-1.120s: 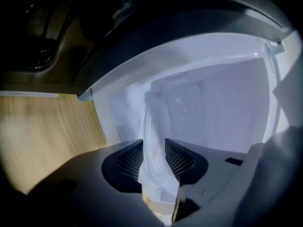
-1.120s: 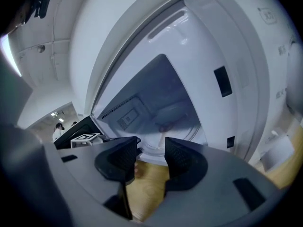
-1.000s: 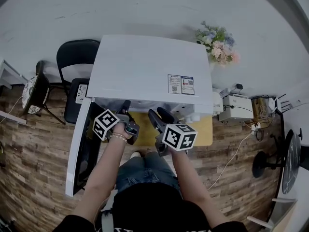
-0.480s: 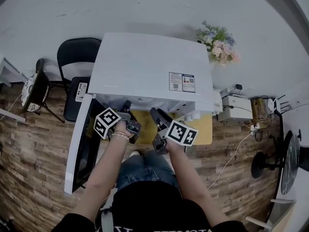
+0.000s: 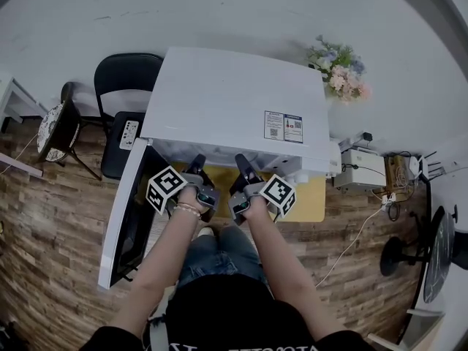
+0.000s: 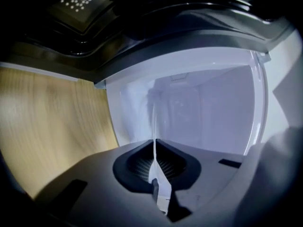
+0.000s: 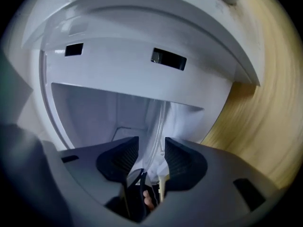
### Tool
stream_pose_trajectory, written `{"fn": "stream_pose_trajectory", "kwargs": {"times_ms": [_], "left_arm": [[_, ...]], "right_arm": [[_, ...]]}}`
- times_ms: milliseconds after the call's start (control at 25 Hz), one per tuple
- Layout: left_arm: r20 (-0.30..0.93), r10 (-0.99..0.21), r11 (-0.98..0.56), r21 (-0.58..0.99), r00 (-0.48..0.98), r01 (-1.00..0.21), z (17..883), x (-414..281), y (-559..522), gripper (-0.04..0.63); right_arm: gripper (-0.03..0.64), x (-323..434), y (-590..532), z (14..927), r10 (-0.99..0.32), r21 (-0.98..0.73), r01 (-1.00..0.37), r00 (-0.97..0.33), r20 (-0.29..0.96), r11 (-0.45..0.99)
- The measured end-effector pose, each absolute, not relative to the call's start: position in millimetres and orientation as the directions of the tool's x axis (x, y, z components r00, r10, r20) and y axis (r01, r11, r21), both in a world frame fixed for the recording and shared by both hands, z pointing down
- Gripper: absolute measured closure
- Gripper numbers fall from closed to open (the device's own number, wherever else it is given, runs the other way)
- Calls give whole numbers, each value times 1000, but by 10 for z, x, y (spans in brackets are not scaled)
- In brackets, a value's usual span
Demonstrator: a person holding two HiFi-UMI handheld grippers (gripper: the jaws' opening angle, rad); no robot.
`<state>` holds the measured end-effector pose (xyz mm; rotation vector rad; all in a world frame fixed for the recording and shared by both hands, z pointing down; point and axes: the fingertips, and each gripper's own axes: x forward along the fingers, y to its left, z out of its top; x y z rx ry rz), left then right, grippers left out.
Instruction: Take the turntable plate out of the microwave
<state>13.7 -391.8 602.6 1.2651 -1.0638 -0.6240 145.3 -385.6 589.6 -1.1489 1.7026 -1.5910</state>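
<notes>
Grips the near rim of the turntable plate (image 6: 154, 121) in the left claw (image 6: 154, 148), pads tight on the glass edge. Has just been closing the right claw (image 7: 151, 150) around the same rim, seen edge-on between pads not yet touching. Lies straight ahead of both claws, neither nearer, inside the microwave (image 5: 234, 93) cavity. Cannot read the top label (image 5: 284, 126): print too small.

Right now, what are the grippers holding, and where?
The left gripper pinches the turntable plate by its rim. The right gripper, jaws just closing, only straddles it.
</notes>
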Motion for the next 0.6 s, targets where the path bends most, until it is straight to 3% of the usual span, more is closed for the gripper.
{"fn": "stream_pose_trajectory", "kwargs": {"times_ms": [440, 600], "left_arm": [[275, -846, 219, 960, 456, -173, 5919, 178, -3867, 571], [252, -835, 179, 965, 489, -191, 5895, 214, -3851, 571]], "right_arm": [[497, 1289, -4115, 5928, -883, -990, -126, -455, 116, -65], [569, 1297, -4185, 5942, -909, -994, -80, -405, 98, -71]]}}
